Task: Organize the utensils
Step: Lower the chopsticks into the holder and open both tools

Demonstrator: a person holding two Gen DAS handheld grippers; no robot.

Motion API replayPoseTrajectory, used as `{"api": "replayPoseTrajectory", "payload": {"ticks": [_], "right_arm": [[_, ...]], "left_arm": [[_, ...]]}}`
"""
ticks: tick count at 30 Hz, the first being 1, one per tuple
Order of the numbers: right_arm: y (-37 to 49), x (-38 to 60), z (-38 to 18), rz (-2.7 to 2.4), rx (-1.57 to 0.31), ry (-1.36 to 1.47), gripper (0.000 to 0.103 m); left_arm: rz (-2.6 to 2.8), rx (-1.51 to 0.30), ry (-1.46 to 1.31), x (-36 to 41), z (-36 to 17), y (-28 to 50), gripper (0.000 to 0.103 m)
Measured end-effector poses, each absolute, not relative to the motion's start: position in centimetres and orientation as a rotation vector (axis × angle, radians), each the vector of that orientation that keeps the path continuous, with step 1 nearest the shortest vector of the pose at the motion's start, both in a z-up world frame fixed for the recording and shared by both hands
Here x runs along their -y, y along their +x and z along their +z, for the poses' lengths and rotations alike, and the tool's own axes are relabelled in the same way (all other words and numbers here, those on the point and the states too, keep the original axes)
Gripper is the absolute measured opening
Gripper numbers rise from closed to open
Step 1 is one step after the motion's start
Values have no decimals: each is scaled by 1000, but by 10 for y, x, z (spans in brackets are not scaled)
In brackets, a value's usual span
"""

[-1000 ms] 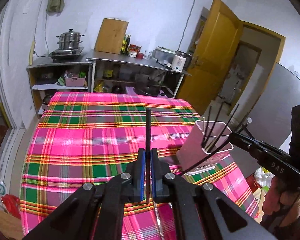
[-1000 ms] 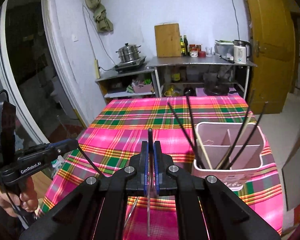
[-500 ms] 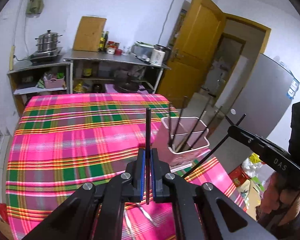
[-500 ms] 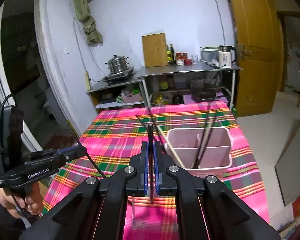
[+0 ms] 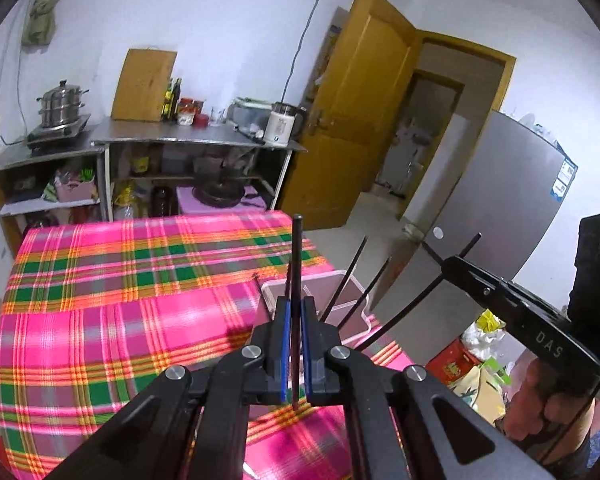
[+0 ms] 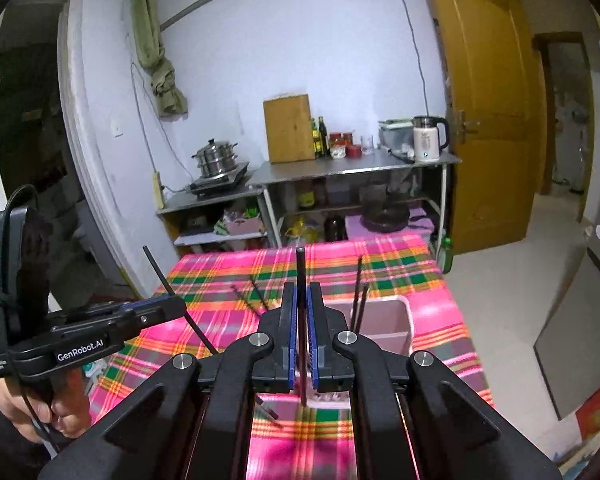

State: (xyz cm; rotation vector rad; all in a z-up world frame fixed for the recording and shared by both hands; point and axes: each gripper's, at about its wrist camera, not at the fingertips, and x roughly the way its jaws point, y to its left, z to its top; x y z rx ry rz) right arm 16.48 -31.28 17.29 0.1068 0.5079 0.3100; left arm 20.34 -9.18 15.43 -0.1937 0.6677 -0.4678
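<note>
Left gripper [image 5: 295,320] is clamping a black chopstick [image 5: 297,264] upright between its blue pads, above the pink utensil holder [image 5: 350,280]; right gripper [image 6: 301,320] is pinching a second chopstick [image 6: 300,276], just left of the holder [image 6: 384,320]; more chopsticks [image 6: 359,296] are leaning inside the holder, which is standing on the plaid tablecloth [image 6: 400,264].

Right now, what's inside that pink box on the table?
Several black chopsticks lean inside the pink box. The tongs cover most of its inside and its bottom.

chopsticks [image 6: 358,300] in holder [image 6: 384,320] on table [image 6: 432,300].
</note>
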Motion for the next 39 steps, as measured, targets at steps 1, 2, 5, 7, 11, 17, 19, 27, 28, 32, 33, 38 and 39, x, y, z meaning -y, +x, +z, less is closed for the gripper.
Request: {"api": "replayPoseTrajectory", "payload": {"ticks": [1, 2, 5, 7, 11, 17, 19, 27, 28, 32, 33, 38, 39], "right_arm": [[166, 314, 176, 307, -501, 108, 5], [168, 317, 180, 302, -493, 111, 5], [173, 324, 187, 293, -472, 122, 5], [177, 328, 193, 288, -458, 131, 5], [187, 333, 195, 273, -443, 139, 5], [197, 338, 182, 265, -449, 155, 5], [202, 339, 175, 264, -459, 160, 5], [214, 336, 145, 259, -509, 165, 5], [216, 336, 141, 258, -516, 165, 5], [222, 333, 124, 258, -549, 159, 5], [224, 332, 122, 257, -556, 158, 5], [230, 332, 105, 256, -599, 159, 5], [231, 332, 102, 258, -609, 161, 5]], "left_arm": [[-470, -663, -194, 95, 158, 207, 5], [-470, -657, -194, 98, 162, 211, 5], [-471, -642, -196, 104, 170, 221, 5], [-470, -631, -194, 107, 175, 226, 5], [-462, -610, -181, 114, 182, 238, 5], [-449, -609, -152, 126, 171, 253, 5], [-446, -621, -147, 128, 162, 258, 5], [-442, -668, -125, 135, 126, 264, 5], [-442, -671, -122, 136, 123, 263, 5], [-437, -686, -108, 137, 109, 263, 5], [-435, -688, -106, 137, 107, 264, 5], [-437, -704, -100, 136, 96, 263, 5], [-434, -706, -99, 136, 95, 263, 6]]}}
